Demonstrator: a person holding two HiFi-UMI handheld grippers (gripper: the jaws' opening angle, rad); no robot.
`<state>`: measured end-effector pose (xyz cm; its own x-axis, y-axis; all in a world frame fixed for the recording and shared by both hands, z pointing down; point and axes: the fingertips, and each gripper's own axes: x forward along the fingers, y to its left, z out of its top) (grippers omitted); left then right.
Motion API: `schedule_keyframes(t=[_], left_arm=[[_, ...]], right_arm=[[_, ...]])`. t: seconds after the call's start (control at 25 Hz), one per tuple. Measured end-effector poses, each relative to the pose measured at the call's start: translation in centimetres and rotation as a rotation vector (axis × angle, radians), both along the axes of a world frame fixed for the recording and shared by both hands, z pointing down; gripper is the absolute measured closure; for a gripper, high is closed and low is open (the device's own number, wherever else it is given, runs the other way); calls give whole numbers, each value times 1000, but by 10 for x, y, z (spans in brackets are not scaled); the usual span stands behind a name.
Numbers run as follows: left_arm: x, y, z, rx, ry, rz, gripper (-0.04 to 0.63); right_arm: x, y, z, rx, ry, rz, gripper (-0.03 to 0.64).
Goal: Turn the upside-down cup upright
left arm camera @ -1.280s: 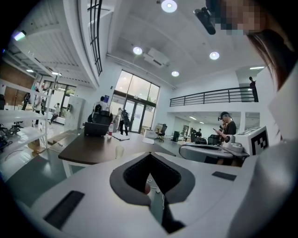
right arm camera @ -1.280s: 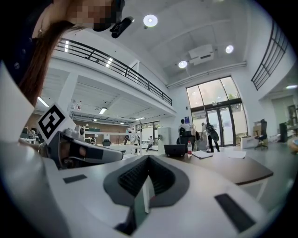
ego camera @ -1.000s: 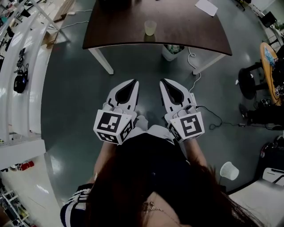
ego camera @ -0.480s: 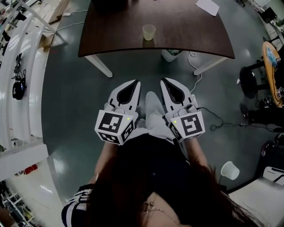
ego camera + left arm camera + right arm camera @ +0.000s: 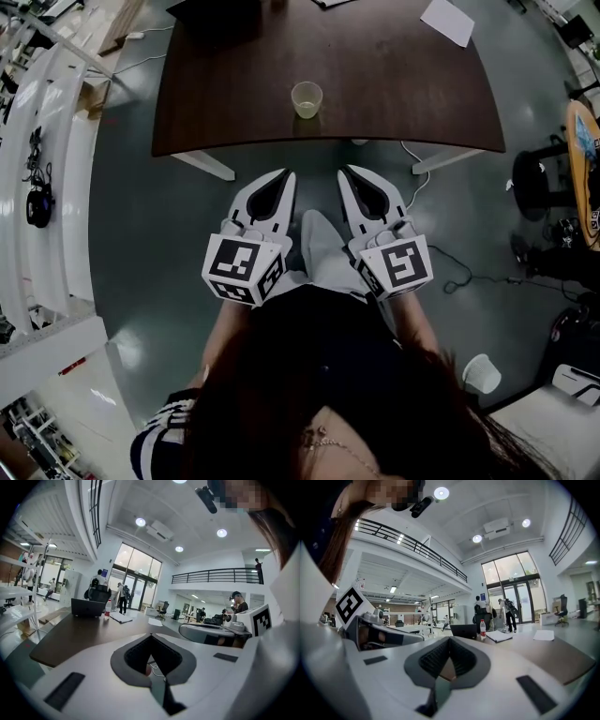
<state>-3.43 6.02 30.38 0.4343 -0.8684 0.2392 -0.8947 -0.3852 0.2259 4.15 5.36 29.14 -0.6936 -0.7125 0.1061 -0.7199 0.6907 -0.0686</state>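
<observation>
Left gripper (image 5: 282,175) and right gripper (image 5: 348,172), head view: held side by side over the grey floor (image 5: 159,234). The jaws of each are pressed together at the tips, with nothing between them. Both point towards the near edge of a dark brown table (image 5: 394,84). The cup (image 5: 307,98) stands on that table near its front edge. It is ahead of the two grippers, roughly on the line that runs between them, and well apart from both (which end is up cannot be settled from this height). A sheet of paper (image 5: 448,21) lies near the table's far right corner. A cable (image 5: 450,272) trails on the floor to the right of the right gripper.

Left gripper view: the left gripper (image 5: 150,634) is closed, its grey pads meeting at the tip, and it pinches no object. The table (image 5: 70,637) lies ahead and to the left. At its far end stands a laptop (image 5: 87,607), with a bottle (image 5: 108,608) just beside it. The cup cannot be made out here.

Right gripper view: the right gripper (image 5: 450,639) is likewise closed and empty. The table (image 5: 548,656) lies ahead and to the right, with the laptop (image 5: 464,631) and bottle (image 5: 483,629) at its far end. The cup cannot be made out here either.
</observation>
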Motion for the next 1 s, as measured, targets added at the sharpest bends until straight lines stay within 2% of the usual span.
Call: schedule_keyframes(t=[0.28, 0.64, 1.0], left_arm=[[1, -68, -1, -10, -11, -23, 607], [-18, -116, -5, -14, -16, -84, 607], [-45, -160, -11, -4, -23, -54, 607]], right_arm=[[6, -66, 3, -14, -5, -14, 600], [-11, -122, 6, -15, 1, -62, 600], [-36, -167, 3, -17, 6, -32, 600]])
